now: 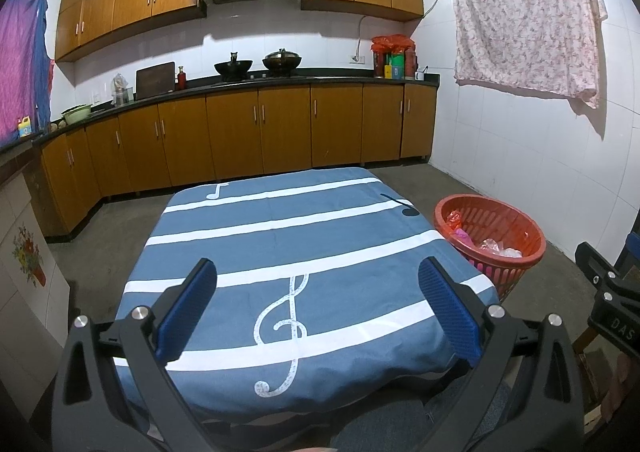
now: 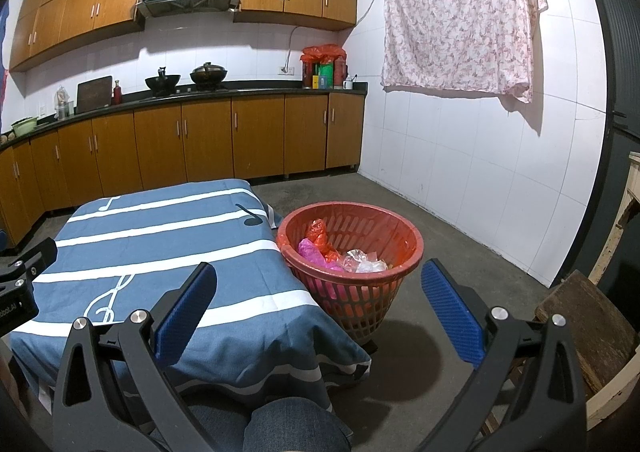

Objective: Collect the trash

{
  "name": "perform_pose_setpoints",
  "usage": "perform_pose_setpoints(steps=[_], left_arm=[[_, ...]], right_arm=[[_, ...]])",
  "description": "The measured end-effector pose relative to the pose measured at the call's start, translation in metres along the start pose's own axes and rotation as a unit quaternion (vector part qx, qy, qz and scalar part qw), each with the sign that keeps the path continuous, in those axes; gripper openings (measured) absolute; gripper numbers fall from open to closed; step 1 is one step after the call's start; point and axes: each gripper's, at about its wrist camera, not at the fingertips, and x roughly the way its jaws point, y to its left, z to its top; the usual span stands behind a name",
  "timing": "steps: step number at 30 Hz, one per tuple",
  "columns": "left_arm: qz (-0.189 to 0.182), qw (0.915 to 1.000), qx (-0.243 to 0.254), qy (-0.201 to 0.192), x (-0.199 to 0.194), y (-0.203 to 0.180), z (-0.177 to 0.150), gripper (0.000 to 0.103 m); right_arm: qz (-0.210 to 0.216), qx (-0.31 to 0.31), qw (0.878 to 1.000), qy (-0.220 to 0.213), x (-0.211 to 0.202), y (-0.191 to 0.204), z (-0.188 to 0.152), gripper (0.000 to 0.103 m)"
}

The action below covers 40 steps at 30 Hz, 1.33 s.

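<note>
A red slatted basket point(image 2: 348, 252) stands on the floor right of the table and holds crumpled red, pink and clear plastic trash point(image 2: 340, 254). The left wrist view shows that basket point(image 1: 490, 240) past the table's right corner. My left gripper point(image 1: 318, 288) is open over the near end of the table point(image 1: 280, 252), which wears a blue cloth with white stripes and music notes; nothing is between its blue pads. My right gripper point(image 2: 318, 292) is open too, held in front of the basket at the table's right edge, with nothing in it.
Wooden cabinets point(image 1: 256, 131) and a dark counter with pots run along the far wall. A floral cloth point(image 2: 460, 11) hangs on the white tiled wall to the right. A wooden stool point(image 2: 588, 328) stands at the near right. A person's knee in jeans point(image 2: 292, 428) shows below.
</note>
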Motion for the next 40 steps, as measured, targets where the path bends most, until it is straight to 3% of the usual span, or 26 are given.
perform_pose_setpoints(steps=[40], left_arm=[[0.005, 0.9999, -0.007, 0.013, 0.003, -0.005, -0.009, 0.099]], right_arm=[[0.001, 0.000, 1.000, 0.001, 0.000, -0.002, 0.003, 0.101]])
